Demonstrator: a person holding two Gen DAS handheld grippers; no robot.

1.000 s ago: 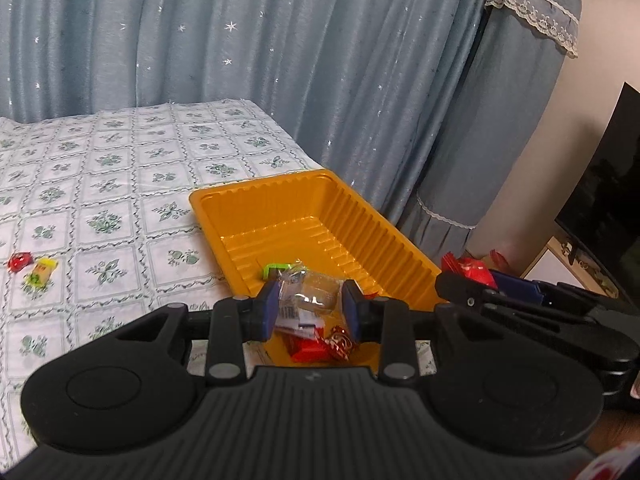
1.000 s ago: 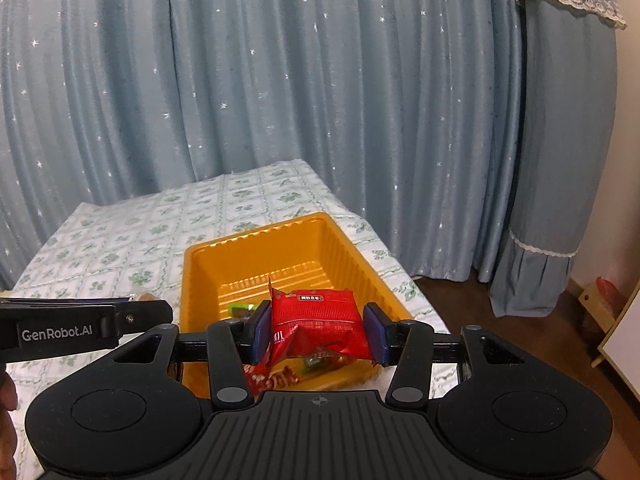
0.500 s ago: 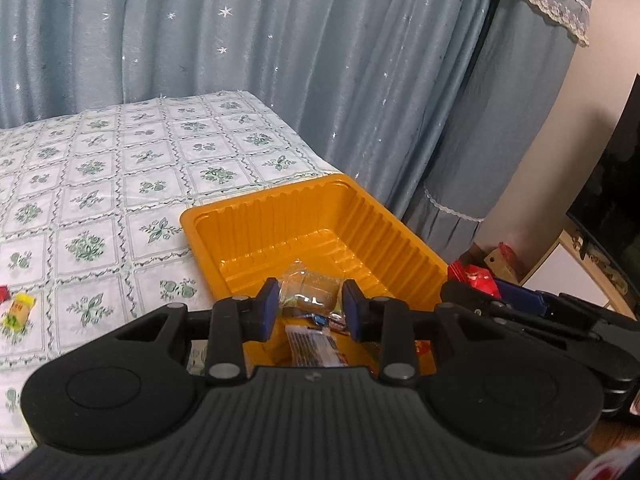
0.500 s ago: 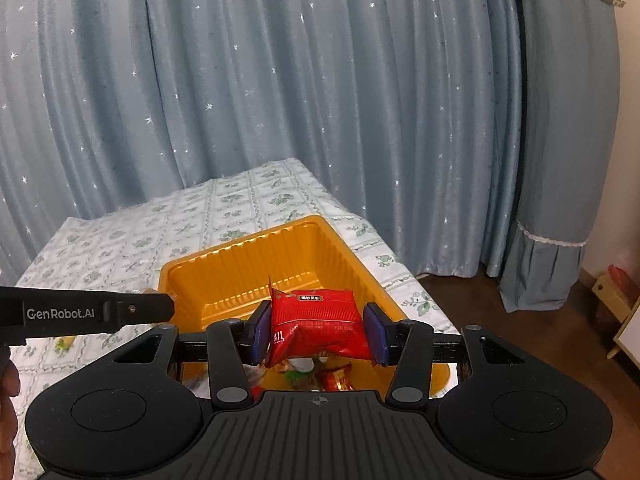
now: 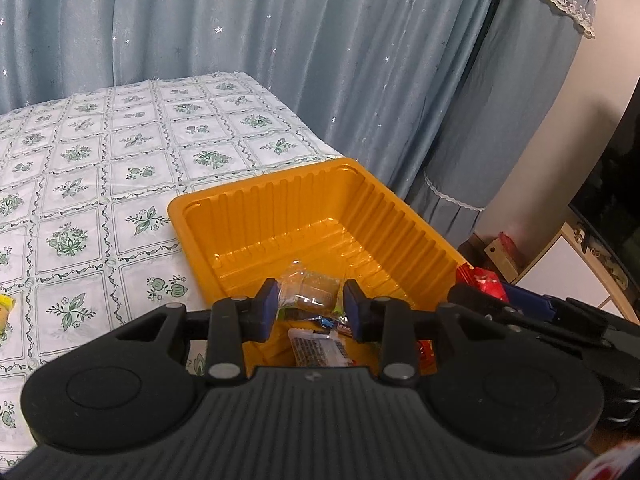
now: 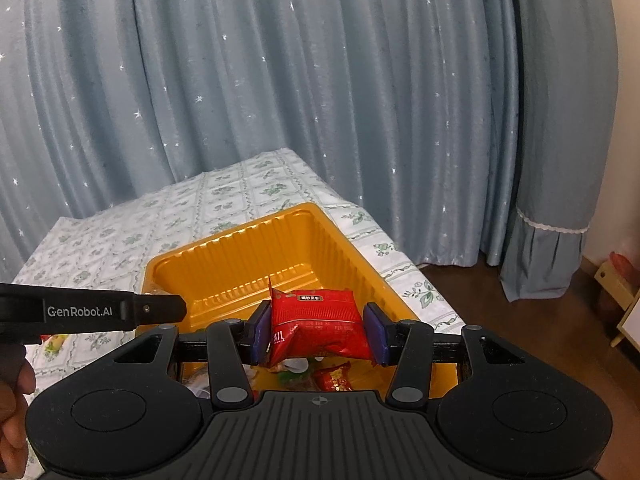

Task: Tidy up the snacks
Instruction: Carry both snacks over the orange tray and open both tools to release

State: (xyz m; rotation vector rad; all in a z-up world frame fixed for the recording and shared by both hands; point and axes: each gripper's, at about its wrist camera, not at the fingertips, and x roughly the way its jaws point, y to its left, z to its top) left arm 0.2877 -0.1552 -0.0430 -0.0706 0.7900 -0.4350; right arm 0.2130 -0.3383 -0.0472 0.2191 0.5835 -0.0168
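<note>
orange tray [image 5: 404, 216], red snack pkt [image 6: 320, 326], blue starry curtain [image 6: 280, 80], green floral tablecloth [image 5: 100, 160]

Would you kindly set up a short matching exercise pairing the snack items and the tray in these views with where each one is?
Things:
1. red packet
2. clear-wrapped brown snack
3. orange tray
4. yellow candy

Places:
A. on the floral tablecloth, outside the tray
B. in the left tongs
C. on the table, near its right edge
D. in the right tongs

Pairs: 1-D, 2-B, 3-C, 4-A

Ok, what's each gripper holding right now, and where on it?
Left gripper: clear-wrapped brown snack, pinched at its side edges. Right gripper: red snack packet, clamped across its left and right sides.
</note>
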